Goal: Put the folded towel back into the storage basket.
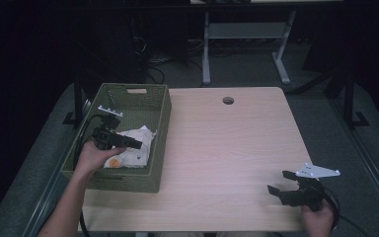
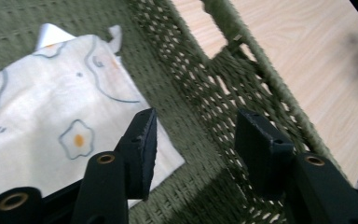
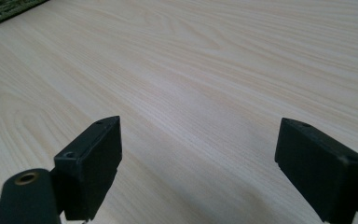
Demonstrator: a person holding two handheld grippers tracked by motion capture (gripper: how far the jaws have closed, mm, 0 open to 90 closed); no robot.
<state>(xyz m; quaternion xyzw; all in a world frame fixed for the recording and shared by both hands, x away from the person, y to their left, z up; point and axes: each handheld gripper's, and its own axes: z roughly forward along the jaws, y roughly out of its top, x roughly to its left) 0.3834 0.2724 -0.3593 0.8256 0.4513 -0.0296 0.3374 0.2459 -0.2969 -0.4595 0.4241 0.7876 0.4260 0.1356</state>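
In the high view, a green woven basket (image 1: 158, 123) sits on the left part of a pale wooden table (image 1: 227, 148). The left hand (image 1: 93, 158) holds the left gripper (image 1: 137, 144) inside the basket, its black jaws reaching over a white cloth (image 1: 138, 148) with an orange-centred print that lies on the basket floor. Whether those jaws touch the cloth cannot be told from here. Near the table's front right corner, the right hand (image 1: 318, 219) holds the right gripper (image 1: 280, 181) low over bare wood, its jaws spread, with the grey three-cornered plate on top.

In the left gripper view, the left gripper (image 2: 193, 140) has its jaws apart with nothing between them. The cloth (image 2: 42, 116), printed with fried-egg shapes, lies to the left of and beyond the left jaw, its near corner passing under that jaw's tip. Between and beyond the jaws is the basket's woven floor and side wall (image 2: 205, 88); past the right jaw the tabletop (image 2: 307, 56) shows over the rim.

In the right gripper view, the right gripper (image 3: 198, 144) has its jaws wide apart and empty, with plain wood grain (image 3: 191, 70) between and ahead of them. A corner of the basket (image 3: 4, 9) sits far off to the upper left.
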